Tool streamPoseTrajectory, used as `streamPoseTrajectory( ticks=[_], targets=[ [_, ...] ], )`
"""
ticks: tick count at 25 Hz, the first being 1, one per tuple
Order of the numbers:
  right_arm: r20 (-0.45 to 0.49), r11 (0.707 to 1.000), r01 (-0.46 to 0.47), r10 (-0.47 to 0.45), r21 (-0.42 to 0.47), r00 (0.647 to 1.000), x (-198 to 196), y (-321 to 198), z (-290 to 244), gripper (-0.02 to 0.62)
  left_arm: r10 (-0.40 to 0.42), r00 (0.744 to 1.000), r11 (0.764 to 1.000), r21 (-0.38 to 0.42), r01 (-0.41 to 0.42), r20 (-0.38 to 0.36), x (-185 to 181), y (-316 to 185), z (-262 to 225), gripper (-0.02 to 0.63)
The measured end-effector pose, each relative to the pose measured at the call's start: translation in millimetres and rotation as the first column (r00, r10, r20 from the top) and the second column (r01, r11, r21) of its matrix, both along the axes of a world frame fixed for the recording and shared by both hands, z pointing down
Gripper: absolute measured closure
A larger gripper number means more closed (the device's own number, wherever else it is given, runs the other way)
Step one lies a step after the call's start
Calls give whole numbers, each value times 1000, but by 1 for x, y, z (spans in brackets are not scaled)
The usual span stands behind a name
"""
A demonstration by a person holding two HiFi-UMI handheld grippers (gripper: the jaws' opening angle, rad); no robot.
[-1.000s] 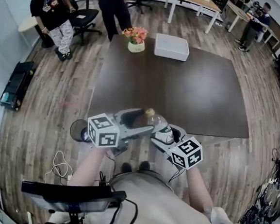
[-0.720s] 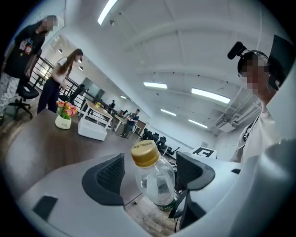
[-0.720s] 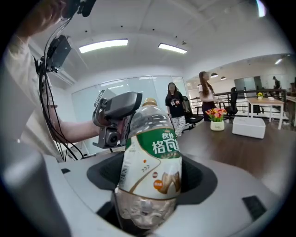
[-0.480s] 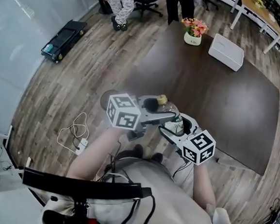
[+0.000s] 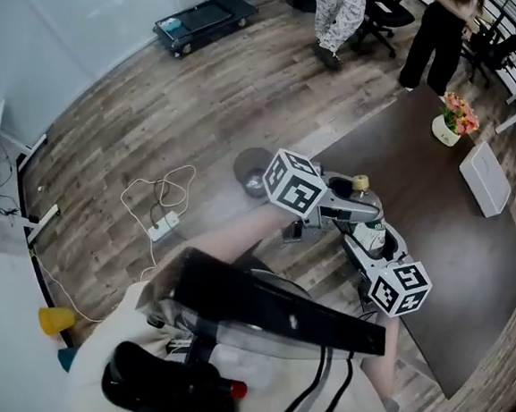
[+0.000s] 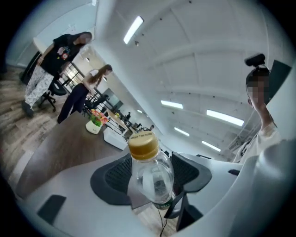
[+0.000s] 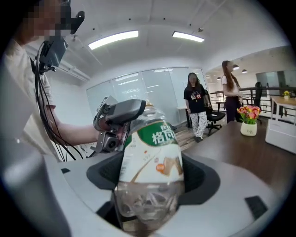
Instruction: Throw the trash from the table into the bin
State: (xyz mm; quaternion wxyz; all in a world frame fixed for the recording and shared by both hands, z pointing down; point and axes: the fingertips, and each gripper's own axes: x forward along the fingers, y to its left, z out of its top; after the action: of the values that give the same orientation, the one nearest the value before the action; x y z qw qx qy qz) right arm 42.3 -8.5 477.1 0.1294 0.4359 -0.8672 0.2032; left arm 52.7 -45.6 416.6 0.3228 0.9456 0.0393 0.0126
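Observation:
A clear plastic bottle (image 5: 367,211) with a yellow cap and a green-and-white label hangs in the air between both grippers, near the corner of the dark table (image 5: 451,255). My right gripper (image 5: 369,240) is shut on its lower body (image 7: 150,157). My left gripper (image 5: 351,197) reaches across to the bottle's shoulder (image 6: 155,178) just under the cap. Its jaws have just been closing, and both pads lie against the plastic. A small round dark bin (image 5: 253,170) stands on the wooden floor just left of the grippers.
A flower pot (image 5: 453,121) and a white box (image 5: 484,176) sit on the far part of the table. A white cable with a power strip (image 5: 163,222) lies on the floor left of the bin. Two people (image 5: 348,4) stand near office chairs at the back.
The head view has swung left, bringing the floor, the cable and the bin towards the middle. Both grippers have carried the bottle off the table's edge towards the bin.

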Motion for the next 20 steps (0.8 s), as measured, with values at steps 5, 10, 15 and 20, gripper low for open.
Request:
streamPoseTrajectory(
  ticks=[5, 10, 15, 20],
  targets=[
    [-98, 998, -61, 63, 21, 993, -51, -71, 2, 244, -100, 993, 992, -80, 95, -62, -85, -93, 13, 330],
    [-103, 992, -124, 122, -15, 987, -97, -143, 11, 244, -224, 974, 967, -135, 217, -40, -177, -202, 33, 330],
    [-15, 987, -137, 136, -87, 991, -142, -168, 32, 244, -400, 914, 895, -185, 406, 73, -260, -272, 88, 330],
    [30, 986, -82, 87, -148, 996, -144, -185, 48, 245, -536, 815, 801, -171, 574, 221, -295, -325, 151, 330]
  ],
)
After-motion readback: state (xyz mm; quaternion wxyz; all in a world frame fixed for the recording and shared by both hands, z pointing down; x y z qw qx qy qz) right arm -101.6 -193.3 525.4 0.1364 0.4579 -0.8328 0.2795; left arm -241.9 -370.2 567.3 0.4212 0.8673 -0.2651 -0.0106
